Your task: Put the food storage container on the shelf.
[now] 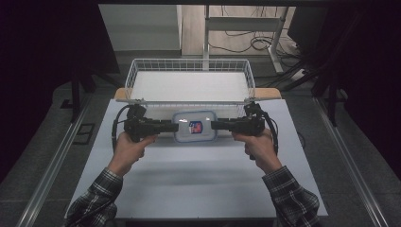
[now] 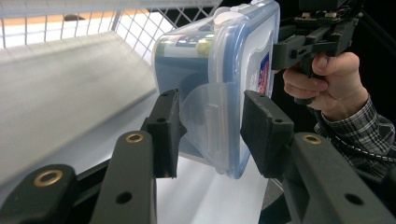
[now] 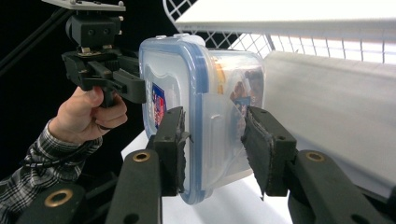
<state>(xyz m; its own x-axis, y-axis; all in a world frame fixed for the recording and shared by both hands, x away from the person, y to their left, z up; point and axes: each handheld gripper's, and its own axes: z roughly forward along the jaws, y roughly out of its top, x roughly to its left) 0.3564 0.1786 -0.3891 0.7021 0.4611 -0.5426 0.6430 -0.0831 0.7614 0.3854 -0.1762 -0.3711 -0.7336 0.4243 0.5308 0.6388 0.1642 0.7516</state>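
Note:
A clear plastic food container point(image 1: 195, 126) with a blue-rimmed lid and a red and blue label hangs level between my two grippers, just in front of the wire basket. My left gripper point(image 1: 176, 126) is shut on its left end, and the right gripper point(image 1: 213, 125) is shut on its right end. In the left gripper view the pads point(image 2: 261, 128) clamp the container point(image 2: 219, 60) across its side latch, lid against one pad. The right gripper view shows the same hold from the other end, fingers point(image 3: 170, 140) pressed on the container point(image 3: 187, 79). Each view shows the opposite gripper point(image 2: 287, 49) point(image 3: 133, 88) at the far end.
A white wire basket point(image 1: 189, 62) with a pale floor stands right behind the container, on a wooden board at the far table edge. The white table point(image 1: 198, 179) stretches toward the person. Metal rails run along both sides, and chair legs and cables lie beyond.

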